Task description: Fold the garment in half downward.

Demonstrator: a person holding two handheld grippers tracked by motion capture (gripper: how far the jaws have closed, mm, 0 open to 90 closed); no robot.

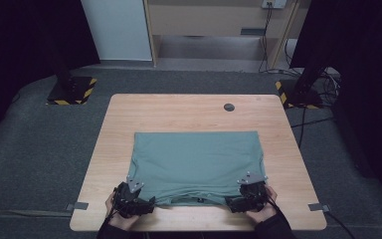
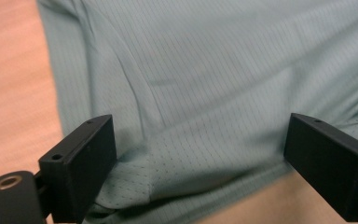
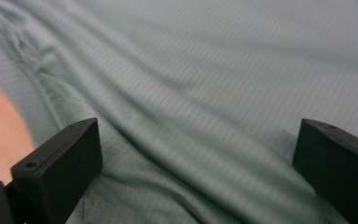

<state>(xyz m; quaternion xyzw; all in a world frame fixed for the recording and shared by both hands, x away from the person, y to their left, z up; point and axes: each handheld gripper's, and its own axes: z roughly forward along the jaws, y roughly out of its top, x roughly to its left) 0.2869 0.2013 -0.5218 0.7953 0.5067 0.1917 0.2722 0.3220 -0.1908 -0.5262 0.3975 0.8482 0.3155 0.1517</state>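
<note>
Hand-held gripper pair at the near edge of a green shirt, both with jaws spread wide.

Left hand-held gripper point(image 1: 146, 203) and right hand-held gripper point(image 1: 233, 203) sit at the two near corners of the folded teal shirt point(image 1: 196, 162), which lies flat on the tabletop point(image 1: 179, 112), towards the person's side. In each gripper view the black jaws stand apart with cloth between them, nothing pinched yet. The fabric looks thin, light and limp, a perforated knit that wrinkles easily; it should slide and sag rather than hold shape. Best hold, I judge, is the doubled hem point(image 2: 177, 186) at each near corner, catching all layers together so the fold does not slip apart.
</note>
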